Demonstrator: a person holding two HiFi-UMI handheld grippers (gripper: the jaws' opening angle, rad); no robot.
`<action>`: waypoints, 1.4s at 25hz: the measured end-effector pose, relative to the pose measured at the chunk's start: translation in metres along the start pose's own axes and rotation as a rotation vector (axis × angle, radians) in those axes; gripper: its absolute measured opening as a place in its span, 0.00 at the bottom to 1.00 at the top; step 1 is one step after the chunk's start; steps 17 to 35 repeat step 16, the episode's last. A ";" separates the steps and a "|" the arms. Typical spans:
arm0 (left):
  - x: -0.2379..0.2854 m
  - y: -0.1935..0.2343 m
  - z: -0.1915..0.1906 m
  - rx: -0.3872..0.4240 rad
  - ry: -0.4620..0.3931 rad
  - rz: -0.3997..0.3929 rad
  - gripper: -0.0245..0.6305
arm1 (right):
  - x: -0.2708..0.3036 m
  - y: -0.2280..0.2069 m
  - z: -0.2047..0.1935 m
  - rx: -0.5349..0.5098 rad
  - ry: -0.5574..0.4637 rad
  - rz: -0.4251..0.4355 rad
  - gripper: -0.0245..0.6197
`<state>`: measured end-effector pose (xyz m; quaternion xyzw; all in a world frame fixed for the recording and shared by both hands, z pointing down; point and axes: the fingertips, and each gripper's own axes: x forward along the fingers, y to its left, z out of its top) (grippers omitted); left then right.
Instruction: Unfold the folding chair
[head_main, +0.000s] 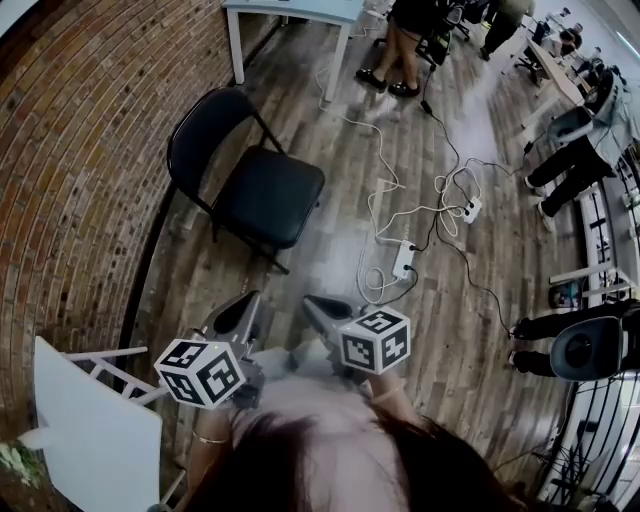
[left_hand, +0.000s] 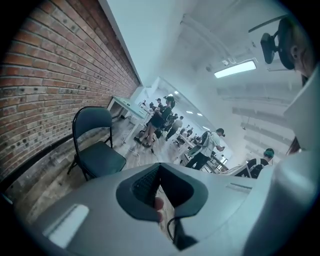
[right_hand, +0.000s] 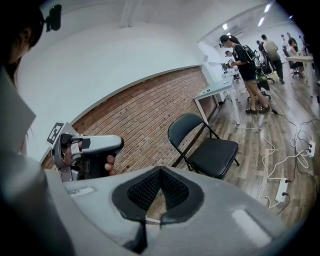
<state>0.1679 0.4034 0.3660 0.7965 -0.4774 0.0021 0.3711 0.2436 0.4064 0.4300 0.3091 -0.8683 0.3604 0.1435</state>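
The black folding chair (head_main: 265, 190) stands unfolded on the wooden floor beside the brick wall, seat down and backrest upright. It also shows in the left gripper view as the chair (left_hand: 97, 150) and in the right gripper view as the chair (right_hand: 210, 150). My left gripper (head_main: 238, 312) and right gripper (head_main: 322, 312) are held close to the body, well short of the chair, touching nothing. The left gripper (left_hand: 160, 166) has its jaws together with nothing between them. So does the right gripper (right_hand: 160, 171). The right gripper view also catches the left gripper (right_hand: 85, 150) in a hand.
A brick wall (head_main: 80, 150) runs along the left. A white table (head_main: 290, 10) stands beyond the chair. Cables and power strips (head_main: 405, 258) lie on the floor to the right. A white folded object (head_main: 90, 430) leans at the near left. People stand at the far end.
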 end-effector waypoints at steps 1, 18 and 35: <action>0.001 -0.002 0.000 0.002 -0.003 -0.006 0.04 | -0.001 -0.001 0.000 0.001 -0.001 0.000 0.03; 0.006 -0.023 -0.001 0.066 0.019 -0.171 0.04 | 0.005 -0.003 0.003 0.009 -0.006 -0.009 0.03; 0.006 -0.023 -0.001 0.066 0.019 -0.171 0.04 | 0.005 -0.003 0.003 0.009 -0.006 -0.009 0.03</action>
